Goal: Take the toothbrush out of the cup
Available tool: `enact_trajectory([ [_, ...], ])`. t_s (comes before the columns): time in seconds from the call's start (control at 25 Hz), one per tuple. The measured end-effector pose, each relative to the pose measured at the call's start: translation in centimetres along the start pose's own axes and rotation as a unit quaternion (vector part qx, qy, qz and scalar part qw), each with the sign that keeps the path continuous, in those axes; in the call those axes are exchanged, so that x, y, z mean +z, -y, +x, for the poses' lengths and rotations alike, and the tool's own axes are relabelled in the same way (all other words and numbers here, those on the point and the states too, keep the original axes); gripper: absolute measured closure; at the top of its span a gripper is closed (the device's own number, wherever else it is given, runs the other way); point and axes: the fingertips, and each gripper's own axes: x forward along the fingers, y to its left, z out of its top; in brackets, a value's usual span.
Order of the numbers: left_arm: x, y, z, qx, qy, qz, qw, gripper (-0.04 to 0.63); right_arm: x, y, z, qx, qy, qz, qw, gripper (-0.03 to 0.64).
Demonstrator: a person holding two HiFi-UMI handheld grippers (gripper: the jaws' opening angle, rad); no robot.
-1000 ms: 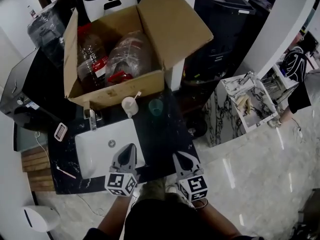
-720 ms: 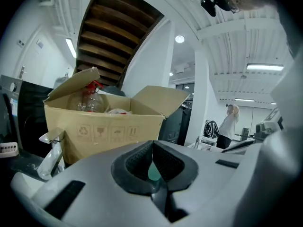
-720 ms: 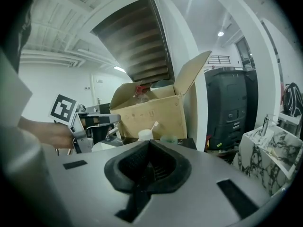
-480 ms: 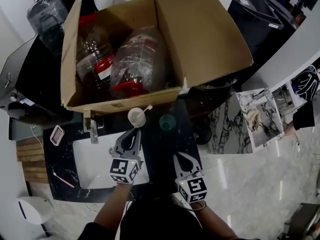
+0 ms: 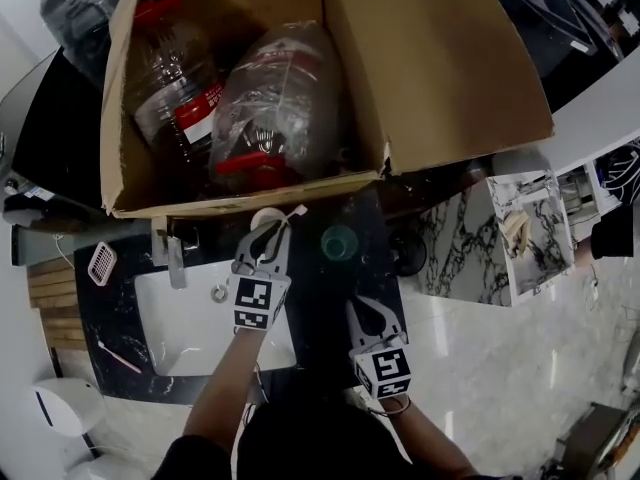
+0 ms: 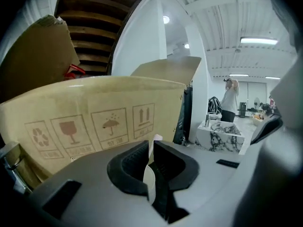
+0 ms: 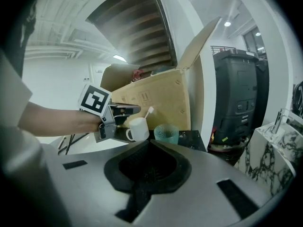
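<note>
A white mug (image 5: 262, 216) stands on the black counter (image 5: 322, 286) in front of a cardboard box, with a white toothbrush (image 5: 296, 212) leaning out of it to the right. My left gripper (image 5: 272, 230) is right over the mug. Its jaws are closed to a thin slit, and the toothbrush's white handle sits in that slit. The brush head (image 6: 156, 138) pokes up just past the left gripper's (image 6: 147, 150) tips. In the right gripper view the mug (image 7: 138, 129) and toothbrush (image 7: 149, 111) show under that gripper. My right gripper (image 5: 362, 308) hangs shut and empty near the counter's front edge.
A green tumbler (image 5: 339, 241) stands just right of the mug. The big open cardboard box (image 5: 440, 58) holding plastic bottles looms behind both. A white sink (image 5: 195, 328) with a faucet (image 5: 175, 260) lies to the left, and a pink toothbrush (image 5: 118, 355) rests on the counter beside it.
My left gripper has moved forward from over the sink to the mug, ending at the toothbrush. The right gripper has stayed near the front edge. The head has leaned in toward the box.
</note>
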Motion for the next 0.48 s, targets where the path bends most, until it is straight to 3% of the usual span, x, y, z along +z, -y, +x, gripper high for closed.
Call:
enact_trajectory([
  [0.16,-0.8,-0.1,1.7,-0.014,-0.019,0.012,0.9996,0.525,-1.2,0.0,0.3,0.003,-0.014,0.009,1.0,0.603],
  [0.32,-1.7,0.0,3.0,-0.015,-0.039,0.071,0.9966,0.508,-1.9,0.0,0.2,0.002,-0.024,0.013,1.0,0.603],
  [0.48,-2.8,-0.1,3.8,-0.008,-0.063,0.106,0.9923,0.505,-2.5,0.3,0.2,-0.001,-0.03,0.016,0.999,0.603],
])
